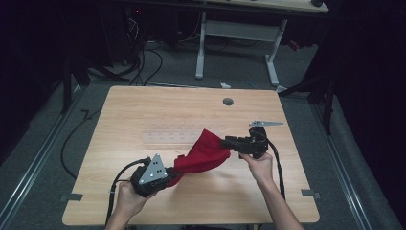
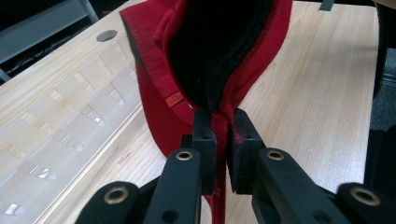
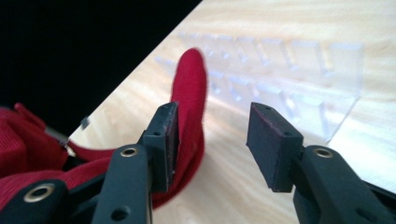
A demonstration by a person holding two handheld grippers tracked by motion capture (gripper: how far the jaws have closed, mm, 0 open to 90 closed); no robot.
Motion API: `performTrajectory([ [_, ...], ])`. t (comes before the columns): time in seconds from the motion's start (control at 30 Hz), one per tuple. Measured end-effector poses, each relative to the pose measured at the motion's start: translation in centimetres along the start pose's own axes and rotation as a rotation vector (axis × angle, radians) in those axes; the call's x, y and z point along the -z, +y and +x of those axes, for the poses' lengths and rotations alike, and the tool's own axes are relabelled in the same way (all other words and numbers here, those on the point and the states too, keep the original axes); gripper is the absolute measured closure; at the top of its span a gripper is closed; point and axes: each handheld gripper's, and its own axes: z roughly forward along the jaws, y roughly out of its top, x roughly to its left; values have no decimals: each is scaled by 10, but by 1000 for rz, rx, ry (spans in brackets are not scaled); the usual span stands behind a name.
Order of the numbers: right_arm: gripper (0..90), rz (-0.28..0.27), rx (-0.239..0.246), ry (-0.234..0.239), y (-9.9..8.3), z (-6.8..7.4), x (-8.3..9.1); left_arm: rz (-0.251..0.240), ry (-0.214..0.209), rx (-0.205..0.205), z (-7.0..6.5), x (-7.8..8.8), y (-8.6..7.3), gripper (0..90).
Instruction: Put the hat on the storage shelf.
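Clamping a bunched end of the red cloth [image 2: 154,116], the left gripper [image 1: 168,177] sits near the table's [image 1: 143,103] front edge, its hand under it. An orange label's [image 2: 173,99] writing is unreadable. Farther right, the right gripper [image 1: 225,142] lies level, its jaws apart, one pad touching the cloth.

Looks like a lab or recording workspace, dim and dark-walled. Centre of the high view taken up by a light wooden table [image 1: 143,110] with a cable grommet hole [image 1: 228,101], standing on grey carpet [image 1: 48,158] between metal floor rails [image 1: 28,177]. Along the top of the frame, tangled black cables [image 1: 143,62] and the white legs of a second desk [image 1: 237,33].
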Motion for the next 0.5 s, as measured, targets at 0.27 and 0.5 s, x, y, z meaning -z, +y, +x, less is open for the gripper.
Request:
performTrajectory([
  [0.27, 484, -92, -15, -89, -5, -10, 22, -34, 35, 42, 9, 9, 6, 836],
  [0.5, 461, -23, 38, -233, -25, -20, 20, -91, 71, 96, 24, 21, 12, 836],
])
